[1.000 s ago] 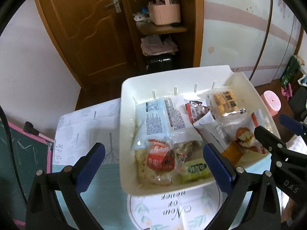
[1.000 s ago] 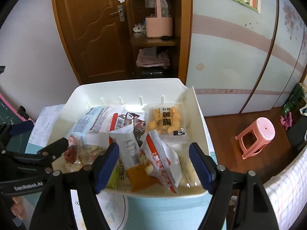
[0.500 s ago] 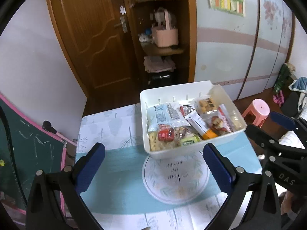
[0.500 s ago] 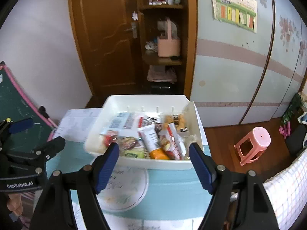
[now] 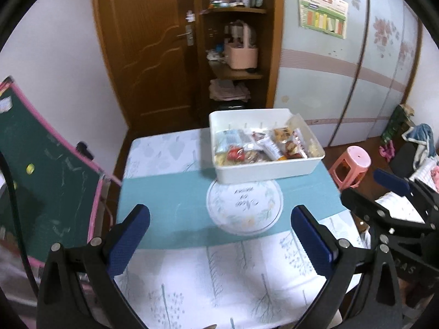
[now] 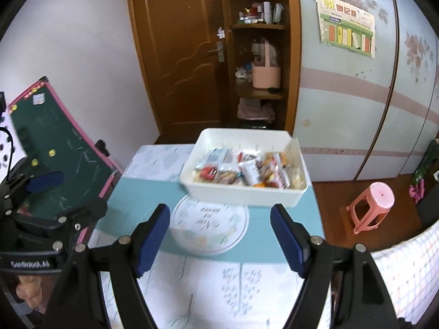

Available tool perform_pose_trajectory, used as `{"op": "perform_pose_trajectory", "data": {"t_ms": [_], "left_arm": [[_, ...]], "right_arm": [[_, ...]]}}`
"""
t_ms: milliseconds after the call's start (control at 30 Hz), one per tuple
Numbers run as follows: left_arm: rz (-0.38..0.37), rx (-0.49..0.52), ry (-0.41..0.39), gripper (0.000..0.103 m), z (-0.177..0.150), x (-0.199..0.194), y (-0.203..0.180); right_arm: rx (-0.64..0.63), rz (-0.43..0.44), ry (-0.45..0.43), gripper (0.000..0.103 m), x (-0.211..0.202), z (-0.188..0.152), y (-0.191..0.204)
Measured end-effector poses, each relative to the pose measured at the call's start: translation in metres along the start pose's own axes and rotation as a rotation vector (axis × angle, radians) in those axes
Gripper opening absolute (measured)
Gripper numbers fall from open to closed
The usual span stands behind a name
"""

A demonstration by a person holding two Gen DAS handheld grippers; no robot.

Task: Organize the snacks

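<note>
Tabletop (image 5: 170, 189): both hand-held grippers (image 5: 219, 235) wide open, empty.

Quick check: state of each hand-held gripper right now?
Left hand-held gripper: open, holding nothing.
Right hand-held gripper: open, holding nothing.

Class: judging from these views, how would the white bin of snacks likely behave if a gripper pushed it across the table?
The white bin looks rigid, low and wide, so it would probably slide, not tip. Its loose snack packets may shift.
</note>
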State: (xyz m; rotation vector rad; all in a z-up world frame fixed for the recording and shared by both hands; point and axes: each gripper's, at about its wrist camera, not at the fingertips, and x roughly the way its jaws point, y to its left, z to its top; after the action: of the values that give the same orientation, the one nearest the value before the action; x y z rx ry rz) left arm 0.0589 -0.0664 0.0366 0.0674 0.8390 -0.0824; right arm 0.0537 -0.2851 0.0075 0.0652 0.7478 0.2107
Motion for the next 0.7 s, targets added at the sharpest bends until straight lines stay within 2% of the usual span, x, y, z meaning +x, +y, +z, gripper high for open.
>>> {"op": "perform_pose_trajectory", "data": {"t_ms": [200,433,700], "left_arm": [[0.073,-0.033,0.015,0.102,-0.043,-0.018,0.01],[0.074,-0.085,0.031,0.102,-0.081,-0.025,0.016],[0.06,-0.091,0.124,0.102,-0.106,-0.012,0.011]], "right_arm": [[0.02,0.031,0.034,0.076,-0.016,-0.038,0.016],[0.026,0.015,0.055,0.077,-0.035,-0.066,0.03],[0.042,0.009,0.078,0.077,-0.04,-0.083,0.036]]}}
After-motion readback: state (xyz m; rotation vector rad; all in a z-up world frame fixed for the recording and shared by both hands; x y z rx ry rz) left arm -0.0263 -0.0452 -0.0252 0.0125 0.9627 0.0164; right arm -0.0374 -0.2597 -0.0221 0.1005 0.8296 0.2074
